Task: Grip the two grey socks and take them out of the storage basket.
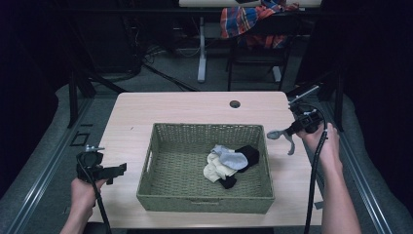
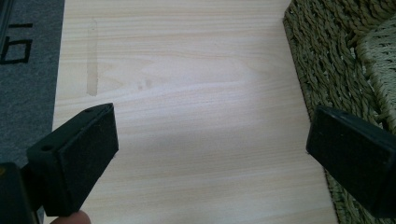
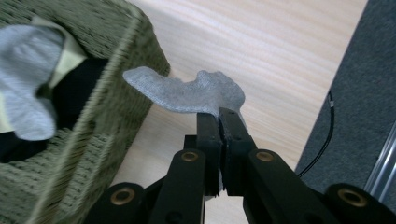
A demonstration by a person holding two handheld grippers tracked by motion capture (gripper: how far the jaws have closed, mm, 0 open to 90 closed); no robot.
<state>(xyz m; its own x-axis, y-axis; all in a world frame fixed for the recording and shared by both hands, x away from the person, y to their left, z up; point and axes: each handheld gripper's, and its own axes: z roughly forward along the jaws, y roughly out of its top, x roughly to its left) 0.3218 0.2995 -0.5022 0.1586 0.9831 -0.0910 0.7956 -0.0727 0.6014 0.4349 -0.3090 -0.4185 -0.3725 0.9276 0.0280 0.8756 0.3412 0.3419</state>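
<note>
Grey sock (image 3: 187, 93) pinched in your right gripper (image 3: 219, 122), beside the basket (image 1: 204, 200).
Clear the rim before releasing; left gripper (image 2: 210, 149) idles open.

high: overhead, facing forward | gripper views: close | shared: basket (image 1: 204, 197)

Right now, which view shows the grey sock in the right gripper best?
The right gripper view: the grey sock is close up, pinched between the right gripper's shut jaws beside the basket. The high view shows it small, dangling right of the basket's rim. The left gripper view looks at the table and the basket's wall.
</note>
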